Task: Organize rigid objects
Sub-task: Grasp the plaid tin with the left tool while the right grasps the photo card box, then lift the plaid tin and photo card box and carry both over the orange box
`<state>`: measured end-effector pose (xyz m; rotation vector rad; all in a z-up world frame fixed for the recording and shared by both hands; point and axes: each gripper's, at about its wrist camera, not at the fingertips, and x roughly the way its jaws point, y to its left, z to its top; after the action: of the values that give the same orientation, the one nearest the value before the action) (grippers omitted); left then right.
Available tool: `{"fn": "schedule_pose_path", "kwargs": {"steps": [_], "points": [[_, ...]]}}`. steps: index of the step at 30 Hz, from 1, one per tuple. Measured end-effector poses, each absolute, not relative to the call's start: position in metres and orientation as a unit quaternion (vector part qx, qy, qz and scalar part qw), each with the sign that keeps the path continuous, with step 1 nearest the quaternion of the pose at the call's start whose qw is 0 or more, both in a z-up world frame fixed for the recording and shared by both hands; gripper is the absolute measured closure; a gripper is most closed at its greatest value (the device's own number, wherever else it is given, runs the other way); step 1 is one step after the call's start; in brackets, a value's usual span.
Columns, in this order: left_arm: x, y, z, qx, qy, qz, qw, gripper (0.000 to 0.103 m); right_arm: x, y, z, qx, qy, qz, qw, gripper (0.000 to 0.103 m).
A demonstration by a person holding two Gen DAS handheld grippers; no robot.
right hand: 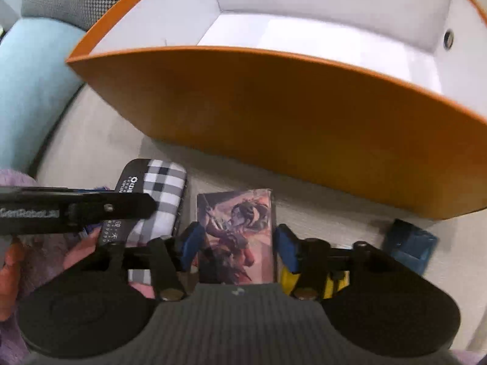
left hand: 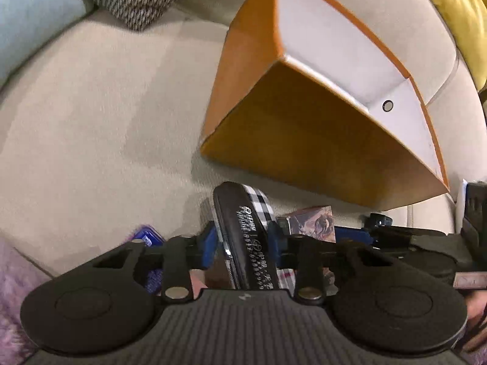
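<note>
The checkered black case (left hand: 243, 231) is sitting upright between the blue pads of the left gripper (left hand: 243, 237), which is clamping it just in front of the orange box (left hand: 292, 140). Right beside it, the illustrated card box (right hand: 237, 237) is standing between the fingers of the right gripper (right hand: 239, 243); the pads look close on it, gripping it. Both are hovering over the beige sofa (left hand: 91, 121). A small blue case (right hand: 409, 245) is lying near the orange box's corner.
</note>
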<state>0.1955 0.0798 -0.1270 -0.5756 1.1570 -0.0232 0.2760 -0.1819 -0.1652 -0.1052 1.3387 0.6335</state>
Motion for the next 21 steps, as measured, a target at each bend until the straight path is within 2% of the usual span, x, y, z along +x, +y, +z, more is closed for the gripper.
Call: {"fn": "schedule_pose_path", "kwargs": {"steps": [4,5,6,10,16,19,21], "points": [[0.193,0.079,-0.116,-0.242,0.527,-0.011,0.815,0.076,0.275,-0.179,-0.162,-0.048,0.609,0.284,0.739,0.044],[0.192,0.079,-0.114,-0.239,0.527,-0.014,0.816,0.077,0.271,-0.177,-0.159,-0.059,0.603,0.287,0.742,0.048],[0.192,0.078,-0.112,-0.234,0.527,-0.015,0.817,0.077,0.267,-0.175,-0.154,-0.074,0.589,0.282,0.754,0.06],[0.188,0.07,-0.103,-0.197,0.523,-0.021,0.829,0.078,0.258,-0.171,-0.13,-0.072,0.569,0.288,0.767,0.089],[0.185,0.076,-0.111,-0.237,0.528,-0.018,0.815,0.078,0.254,-0.175,-0.122,-0.031,0.57,0.297,0.765,0.09],[0.183,0.086,-0.119,-0.279,0.54,-0.02,0.794,0.078,0.257,-0.186,-0.124,0.057,0.618,0.342,0.706,0.093],[0.183,0.083,-0.122,-0.272,0.539,-0.015,0.797,0.077,0.249,-0.179,-0.126,0.023,0.613,0.334,0.716,0.093]]}}
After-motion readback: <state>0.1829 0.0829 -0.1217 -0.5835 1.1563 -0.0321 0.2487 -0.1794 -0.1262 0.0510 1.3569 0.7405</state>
